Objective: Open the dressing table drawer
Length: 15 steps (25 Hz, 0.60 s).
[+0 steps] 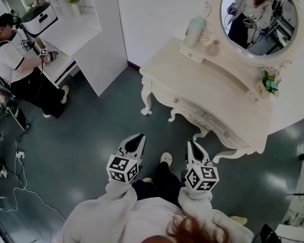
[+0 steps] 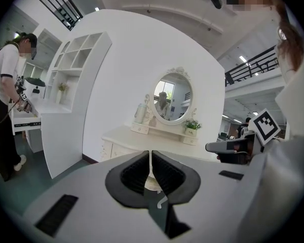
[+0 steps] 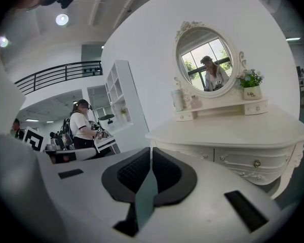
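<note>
The left tongs (image 1: 138, 137) are pressed together with nothing between them; in the left gripper view their dark pads meet in a thin line (image 2: 150, 158). The right tongs (image 1: 193, 145) are together as well and hold nothing, the tips touching in the right gripper view (image 3: 151, 153). That makes two tongs, each with one marker cube, side by side in the lower middle of the head view. They hang in the air over the dark floor (image 1: 91, 135), touching nothing. One pale shoe (image 1: 165, 158) shows between them.

Both point towards the dressing table (image 1: 213, 85), which stands in the upper right of the head view, against the white wall and well apart from the tongs. Its drawers (image 1: 192, 110) run along the curved front edge and are closed. Two small knobs can be made out on them in the head view, one (image 1: 176, 100) towards the left end and one (image 1: 226, 134) further right.

On the cream surface stand one oval mirror (image 1: 258, 14), one tall pale jar (image 1: 195, 32), one small pinkish bottle (image 1: 213, 48) just beside the jar, and one little potted plant (image 1: 270, 82) at the mirror's lower right. The mirror reflects a person holding tongs.

At the upper left of the head view stands one white shelf unit (image 1: 86, 29), where one other person (image 1: 12, 59) in a white top is standing. Cables (image 1: 20, 176) lie on the floor along the left edge.
</note>
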{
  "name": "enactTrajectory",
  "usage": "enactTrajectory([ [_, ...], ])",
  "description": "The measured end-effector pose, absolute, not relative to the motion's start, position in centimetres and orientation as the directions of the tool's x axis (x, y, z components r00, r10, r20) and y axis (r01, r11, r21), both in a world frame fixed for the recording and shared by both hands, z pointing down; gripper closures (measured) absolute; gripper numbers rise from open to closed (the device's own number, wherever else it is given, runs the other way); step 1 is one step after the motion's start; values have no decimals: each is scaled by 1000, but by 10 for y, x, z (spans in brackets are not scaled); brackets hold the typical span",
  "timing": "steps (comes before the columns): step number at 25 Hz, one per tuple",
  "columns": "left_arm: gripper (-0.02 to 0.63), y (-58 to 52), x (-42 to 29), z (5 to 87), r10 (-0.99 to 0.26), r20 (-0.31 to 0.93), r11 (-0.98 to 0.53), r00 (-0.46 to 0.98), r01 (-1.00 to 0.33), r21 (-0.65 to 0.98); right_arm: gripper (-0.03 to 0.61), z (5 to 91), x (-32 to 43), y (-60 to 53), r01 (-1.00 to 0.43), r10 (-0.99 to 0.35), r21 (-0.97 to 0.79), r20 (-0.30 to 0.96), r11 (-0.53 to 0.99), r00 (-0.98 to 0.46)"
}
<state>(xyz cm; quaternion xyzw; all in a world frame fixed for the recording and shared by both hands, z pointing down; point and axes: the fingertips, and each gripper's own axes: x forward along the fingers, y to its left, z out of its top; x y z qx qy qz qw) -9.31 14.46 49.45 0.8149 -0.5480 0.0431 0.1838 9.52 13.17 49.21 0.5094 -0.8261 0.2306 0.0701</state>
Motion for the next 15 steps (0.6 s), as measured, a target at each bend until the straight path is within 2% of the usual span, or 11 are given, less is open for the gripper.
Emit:
enactTrajectory([
  [15,584,45,-82,489,-906,259,-271,335,-929,252,540,490,107,22,-845,-777,-328,349,422,-524],
])
